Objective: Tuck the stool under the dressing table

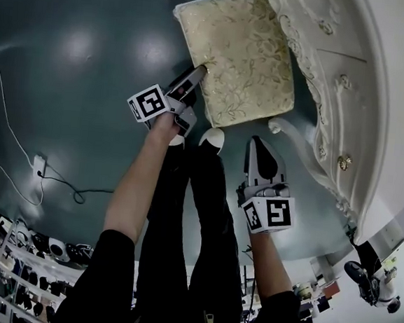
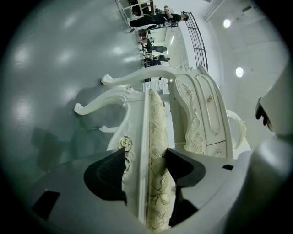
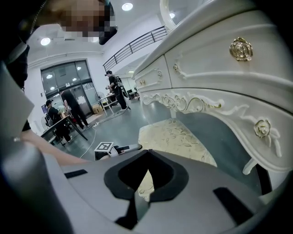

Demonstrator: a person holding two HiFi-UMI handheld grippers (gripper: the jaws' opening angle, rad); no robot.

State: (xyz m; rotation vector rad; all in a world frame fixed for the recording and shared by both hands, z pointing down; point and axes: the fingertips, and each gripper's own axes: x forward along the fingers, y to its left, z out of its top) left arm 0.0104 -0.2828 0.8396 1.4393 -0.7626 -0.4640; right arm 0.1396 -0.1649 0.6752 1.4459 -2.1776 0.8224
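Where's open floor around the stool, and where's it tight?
Open: bare floor left of the stool, out to the power strip. Tight: the stool's right side by the dressing table, and its near edge, with the left tool, shoes and right tool.

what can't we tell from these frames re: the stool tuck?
Legs of the stool: head view, hidden beneath its cushion.
Space under the dressing table: head view, covered by its top.
Stool's near edge: right gripper view, behind the right gripper body.
Background people: left gripper view, too small.
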